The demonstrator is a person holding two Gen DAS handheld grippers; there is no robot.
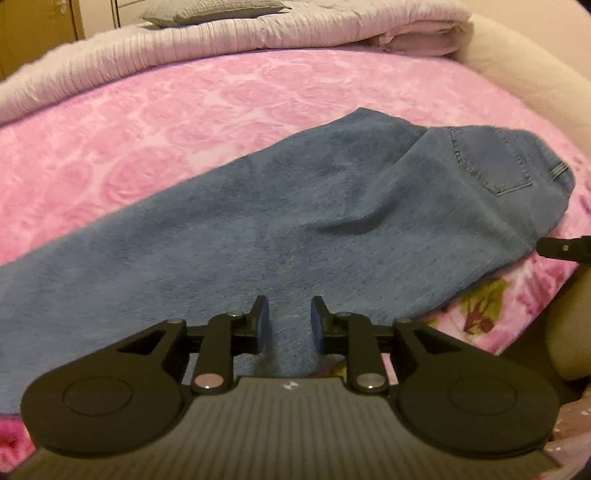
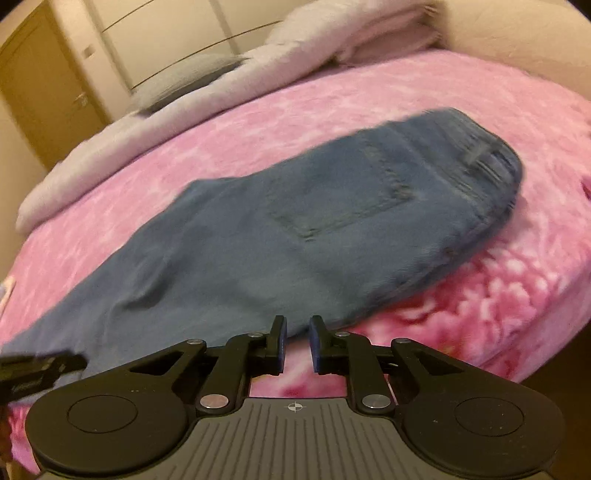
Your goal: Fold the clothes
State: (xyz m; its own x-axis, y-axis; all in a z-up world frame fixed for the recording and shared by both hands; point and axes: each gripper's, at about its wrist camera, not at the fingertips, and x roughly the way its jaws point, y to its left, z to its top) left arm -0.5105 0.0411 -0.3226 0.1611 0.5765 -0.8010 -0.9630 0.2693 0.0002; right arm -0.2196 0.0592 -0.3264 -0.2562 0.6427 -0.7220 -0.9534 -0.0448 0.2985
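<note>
A pair of blue jeans lies flat on the pink rose-patterned blanket, folded lengthwise with a back pocket up at the right. My left gripper is open, its jaws a small way apart, over the leg part near the bed's front edge, holding nothing. In the right wrist view the jeans run from the waist at upper right to the legs at lower left. My right gripper is open and empty, just in front of the jeans' near edge. The view is blurred.
A folded pale lilac quilt and a grey pillow lie at the far side of the bed. A beige padded bed frame curves at the right. Wardrobe doors stand behind. The other gripper's tip shows at the right edge.
</note>
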